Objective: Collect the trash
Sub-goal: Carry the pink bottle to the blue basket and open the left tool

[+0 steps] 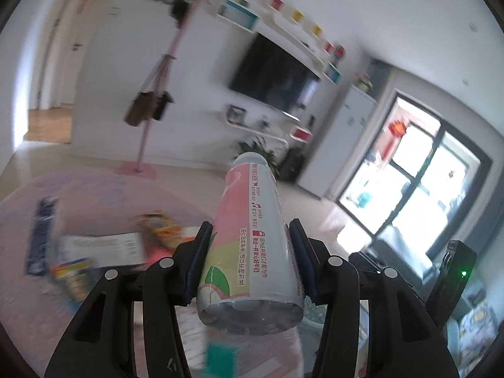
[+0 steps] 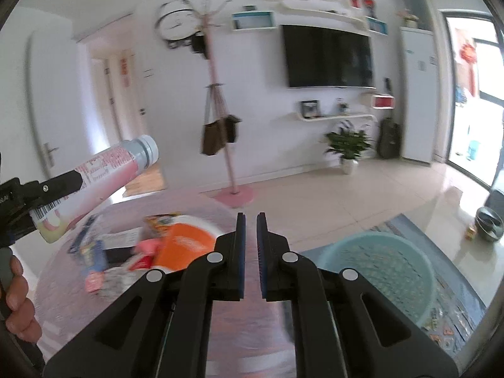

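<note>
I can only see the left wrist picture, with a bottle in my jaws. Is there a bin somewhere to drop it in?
Observer: Yes. The right wrist view shows a green basket on the floor, right of the table.
Operator: Is anything in it?
Observer: It looks empty, though it is blurred.
Operator: Is my other gripper holding trash?
Observer: No. The right gripper is shut, with nothing between its jaws.
Operator: Which way does my bottle point?
Observer: From the right wrist view, the bottle slants up, cap end highest, held by the left gripper above the table's left side.
</note>
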Available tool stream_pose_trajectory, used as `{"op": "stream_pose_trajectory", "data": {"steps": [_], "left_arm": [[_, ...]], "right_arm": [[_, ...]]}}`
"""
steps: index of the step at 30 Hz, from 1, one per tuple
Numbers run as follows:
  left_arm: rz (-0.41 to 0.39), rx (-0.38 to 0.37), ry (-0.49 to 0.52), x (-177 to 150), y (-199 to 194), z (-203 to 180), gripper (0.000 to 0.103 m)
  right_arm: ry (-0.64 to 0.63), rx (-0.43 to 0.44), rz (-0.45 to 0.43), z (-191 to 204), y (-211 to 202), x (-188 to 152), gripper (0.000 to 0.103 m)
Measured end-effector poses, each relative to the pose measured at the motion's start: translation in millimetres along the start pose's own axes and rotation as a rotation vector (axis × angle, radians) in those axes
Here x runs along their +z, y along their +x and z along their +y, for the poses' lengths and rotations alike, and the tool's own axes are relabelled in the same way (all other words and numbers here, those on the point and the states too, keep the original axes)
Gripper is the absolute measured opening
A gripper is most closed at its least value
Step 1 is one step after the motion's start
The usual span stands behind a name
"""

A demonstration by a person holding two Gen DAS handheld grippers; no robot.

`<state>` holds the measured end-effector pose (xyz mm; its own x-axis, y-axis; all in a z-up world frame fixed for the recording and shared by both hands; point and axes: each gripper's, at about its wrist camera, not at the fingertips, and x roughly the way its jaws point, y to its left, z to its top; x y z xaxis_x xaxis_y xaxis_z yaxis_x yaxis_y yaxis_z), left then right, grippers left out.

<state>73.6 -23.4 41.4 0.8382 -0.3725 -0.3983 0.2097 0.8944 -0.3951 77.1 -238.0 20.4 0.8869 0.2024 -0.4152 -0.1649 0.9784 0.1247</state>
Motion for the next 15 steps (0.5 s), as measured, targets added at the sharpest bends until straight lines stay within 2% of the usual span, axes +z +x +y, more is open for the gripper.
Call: {"op": "stream_pose_trajectory", "data": {"steps": [3,8,15], "left_arm": [[0.05,-0.043,0.033,0.4,32.8,-26.0,0.048],[0.138,-0.105,0.073,-11.2,88.2,-62.1,0.048],[0.258,-0.143,0.057,-37.7,151.5,-70.0,0.048]], "right_arm": [[0.053,-0.046,0.016,-35.5,7.4,-1.5,0.005],[0.153,-0.072,0.061,-87.7,24.6,-12.8,0.005],[0.215,-0.132,0.126,-133.5,42.8,-35.8,0.005]]}}
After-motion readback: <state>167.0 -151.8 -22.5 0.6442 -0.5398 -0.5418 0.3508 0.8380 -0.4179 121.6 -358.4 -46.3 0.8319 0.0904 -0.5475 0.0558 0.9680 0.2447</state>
